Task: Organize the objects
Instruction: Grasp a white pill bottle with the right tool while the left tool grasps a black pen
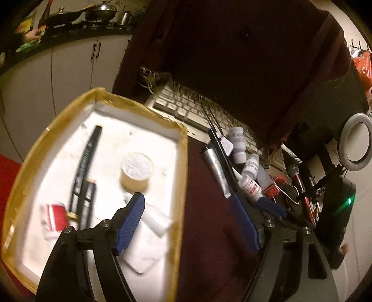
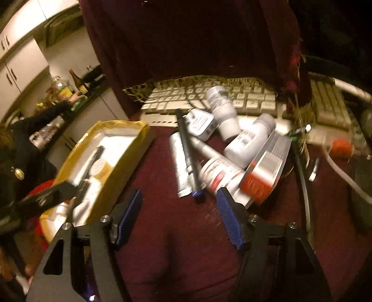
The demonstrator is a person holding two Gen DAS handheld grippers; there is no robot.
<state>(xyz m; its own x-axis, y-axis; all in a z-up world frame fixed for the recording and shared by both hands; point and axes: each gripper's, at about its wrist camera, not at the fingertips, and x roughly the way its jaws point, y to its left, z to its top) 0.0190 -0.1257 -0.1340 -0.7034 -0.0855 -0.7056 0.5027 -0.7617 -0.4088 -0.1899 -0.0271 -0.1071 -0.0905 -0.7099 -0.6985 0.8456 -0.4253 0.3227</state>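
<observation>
A shallow white tray with a yellow taped rim (image 1: 179,148) sits on the maroon cloth, at the left in the right wrist view (image 2: 139,130). In it lie a black comb (image 1: 86,162), a tape roll (image 1: 136,169), a red-and-white box (image 1: 54,218) and a white tube (image 1: 154,219). My left gripper (image 1: 188,209) is open and empty, its left finger over the tray. A pile beside the keyboard holds white bottles (image 2: 223,111), a silver tube (image 2: 180,162), a black pen (image 2: 187,151) and an orange-and-grey box (image 2: 265,169). My right gripper (image 2: 179,204) is open and empty just before the pile.
A white keyboard (image 2: 255,102) lies behind the pile, partly under a dark fringed cloth (image 2: 197,34). A ring light (image 1: 357,139), microphone and cables stand at the right. A kitchen counter with pots (image 1: 100,14) lies behind. A person in black (image 2: 21,158) stands at the left.
</observation>
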